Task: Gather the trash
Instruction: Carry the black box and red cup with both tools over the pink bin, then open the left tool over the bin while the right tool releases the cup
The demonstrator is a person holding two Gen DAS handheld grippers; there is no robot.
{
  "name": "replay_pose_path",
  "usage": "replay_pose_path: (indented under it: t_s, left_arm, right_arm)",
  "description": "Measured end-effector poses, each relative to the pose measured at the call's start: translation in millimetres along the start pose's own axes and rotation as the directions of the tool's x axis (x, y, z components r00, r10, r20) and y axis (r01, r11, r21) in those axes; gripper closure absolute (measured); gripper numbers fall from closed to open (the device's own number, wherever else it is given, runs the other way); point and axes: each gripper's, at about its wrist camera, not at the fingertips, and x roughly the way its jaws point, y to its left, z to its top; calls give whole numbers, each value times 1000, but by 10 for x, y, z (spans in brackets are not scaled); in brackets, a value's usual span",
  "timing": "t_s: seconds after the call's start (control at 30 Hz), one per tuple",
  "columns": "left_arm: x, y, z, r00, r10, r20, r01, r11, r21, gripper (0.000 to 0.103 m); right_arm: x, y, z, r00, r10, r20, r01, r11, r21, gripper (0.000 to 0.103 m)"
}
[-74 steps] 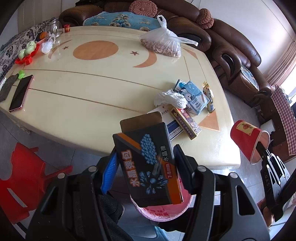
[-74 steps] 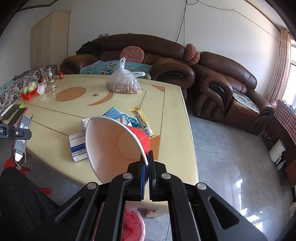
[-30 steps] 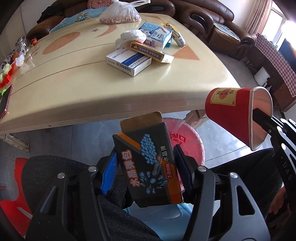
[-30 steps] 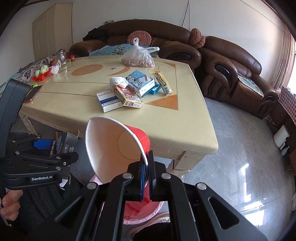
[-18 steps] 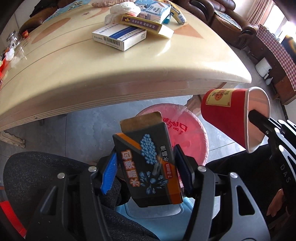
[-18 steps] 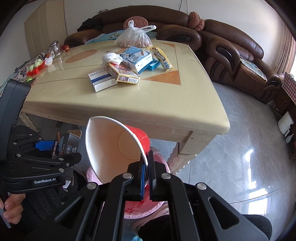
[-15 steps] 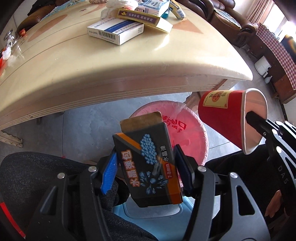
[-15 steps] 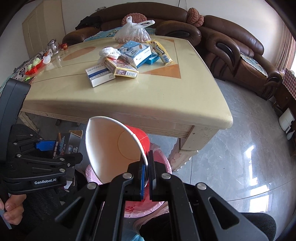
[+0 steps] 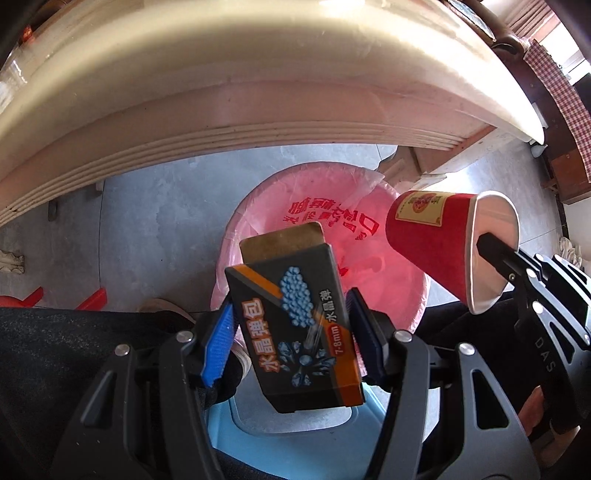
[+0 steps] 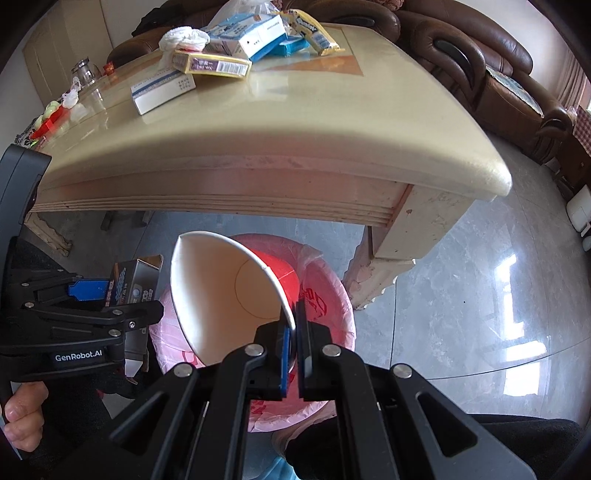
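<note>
My left gripper (image 9: 291, 325) is shut on a black and orange box (image 9: 295, 325) with blue print, held just above the near rim of a bin lined with a pink bag (image 9: 369, 236) on the floor. My right gripper (image 10: 293, 321) is shut on the rim of a red paper cup (image 10: 229, 291), white inside, which hangs tilted over the pink-lined bin (image 10: 325, 295). The cup (image 9: 436, 236) shows at the right in the left wrist view, and the box (image 10: 129, 284) at the left in the right wrist view.
The cream table's edge (image 10: 258, 184) overhangs the bin. On top lie a white and blue box (image 10: 162, 88), a yellow and purple box (image 10: 210, 66), blue cartons (image 10: 251, 37), a snack wrapper (image 10: 314, 29) and crumpled tissue (image 10: 184, 37). A table leg (image 10: 391, 236) stands right of the bin. Brown sofas (image 10: 498, 66) behind.
Both grippers have dropped from table height to below the table edge and moved in over the pink-lined bin, each keeping its hold on its item.
</note>
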Motion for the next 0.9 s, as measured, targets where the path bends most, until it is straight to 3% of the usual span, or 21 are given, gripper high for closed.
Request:
replay_pose_path:
  t_s: [0.3,0.9]
  left_arm:
    - [410,35,112,995,-5,-95,3,1000,-22,45]
    - [1021,74,163,968,6,-251,-18,999,-47,45]
  right_arm:
    - [438,-65,-10,997,7,-83,-6,1000,11,100]
    - [1041,-76,-118,971,56,-231,-47,998,42,100]
